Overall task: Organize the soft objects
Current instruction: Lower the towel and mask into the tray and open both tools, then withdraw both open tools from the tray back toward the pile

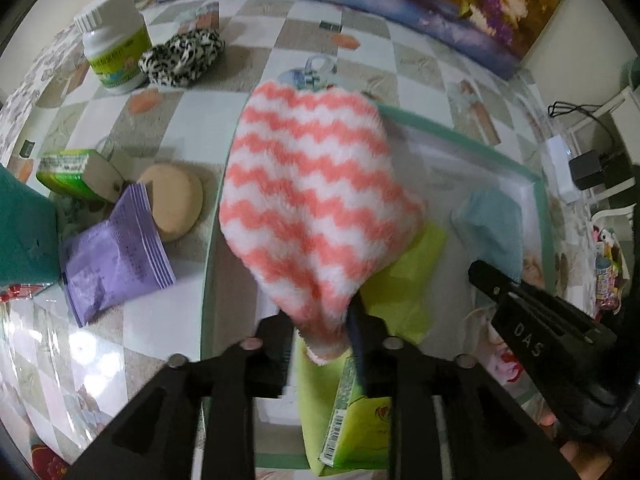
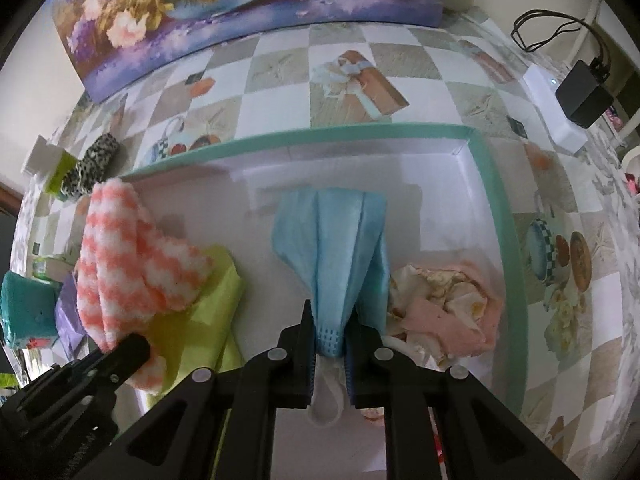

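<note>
My left gripper (image 1: 324, 340) is shut on a fluffy pink-and-white zigzag cloth (image 1: 316, 196) and holds it over the left part of a white box with a green rim (image 1: 536, 184). The cloth also shows in the right wrist view (image 2: 128, 264), with the left gripper (image 2: 116, 356) below it. My right gripper (image 2: 328, 340) is shut on a light blue face mask (image 2: 340, 240) and holds it over the middle of the box (image 2: 492, 208). A lime-green cloth (image 2: 200, 312) and a crumpled pink floral fabric (image 2: 440, 304) lie inside the box.
On the checkered tablecloth left of the box lie a purple packet (image 1: 116, 260), a beige round sponge (image 1: 176, 204), a leopard-print scrunchie (image 1: 184, 56), a white bottle (image 1: 116, 52), a green box (image 1: 68, 172) and a teal sponge (image 1: 24, 232). A painting (image 2: 240, 12) leans at the back. A power strip (image 2: 556, 104) lies right.
</note>
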`<state>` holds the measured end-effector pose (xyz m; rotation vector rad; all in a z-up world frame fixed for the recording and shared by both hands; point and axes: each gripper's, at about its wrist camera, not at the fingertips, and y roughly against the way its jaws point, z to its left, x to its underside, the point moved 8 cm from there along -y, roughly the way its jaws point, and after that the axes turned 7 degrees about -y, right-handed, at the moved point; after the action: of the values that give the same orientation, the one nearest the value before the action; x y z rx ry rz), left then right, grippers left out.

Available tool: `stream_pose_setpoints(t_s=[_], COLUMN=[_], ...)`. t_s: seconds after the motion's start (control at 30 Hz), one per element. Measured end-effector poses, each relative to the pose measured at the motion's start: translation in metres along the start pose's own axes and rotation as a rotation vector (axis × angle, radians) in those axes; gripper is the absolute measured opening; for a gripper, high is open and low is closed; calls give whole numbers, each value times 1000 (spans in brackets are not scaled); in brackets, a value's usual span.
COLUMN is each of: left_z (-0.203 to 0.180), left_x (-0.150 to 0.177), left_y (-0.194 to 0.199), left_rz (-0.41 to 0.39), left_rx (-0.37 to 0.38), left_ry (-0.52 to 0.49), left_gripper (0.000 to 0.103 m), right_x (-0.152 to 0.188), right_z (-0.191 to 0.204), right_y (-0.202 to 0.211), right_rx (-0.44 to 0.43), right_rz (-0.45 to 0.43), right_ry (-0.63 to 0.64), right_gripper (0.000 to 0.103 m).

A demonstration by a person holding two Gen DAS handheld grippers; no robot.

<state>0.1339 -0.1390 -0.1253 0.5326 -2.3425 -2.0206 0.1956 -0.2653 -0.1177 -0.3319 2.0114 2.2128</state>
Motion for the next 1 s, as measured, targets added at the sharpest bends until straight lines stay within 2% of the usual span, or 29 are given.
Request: stream_pose_setpoints(t_s=[0.1, 0.17, 0.23, 0.37, 0.43, 0.6, 0.63, 0.67, 0.8, 0.97, 1.0], left_z=[-2, -3, -5, -6, -7, -4, -3, 1, 25, 65, 70], left_x=[3, 5, 4, 0, -1, -9, -12, -14, -20, -25, -24], left_y=[-4, -2, 2, 14, 22, 46, 50, 55, 72, 79, 80], left_rz=[24, 29, 25, 8, 0, -55, -65, -81, -144, -178, -183], left_rx=[-1, 11, 21, 38, 55, 80, 80, 75, 30, -57, -76], left_ry=[1, 6, 10, 20, 27, 39, 44, 54, 118, 199, 206], left_gripper=[41, 46, 51, 58, 61, 76, 81, 86, 94, 96, 97], right_x=[2, 3, 3, 0, -2, -9, -9, -10, -16, -18, -17], right_z=[2, 3, 3, 4, 5, 3, 0, -1, -8, -15, -18], right_y=[-2, -2, -1, 11, 18, 40, 43, 48, 59, 54, 51], right_rx=[2, 14, 17, 9, 3, 2, 3, 5, 18, 54, 75], right_rz=[14, 19, 20, 5, -7, -46, -51, -60, -81, -75, -65], right_ry=[4, -1, -5, -24, -32, -54, -57, -60, -76, -94, -98], right_gripper=[23, 33, 51, 53, 59, 66, 68, 69, 79, 93, 99])
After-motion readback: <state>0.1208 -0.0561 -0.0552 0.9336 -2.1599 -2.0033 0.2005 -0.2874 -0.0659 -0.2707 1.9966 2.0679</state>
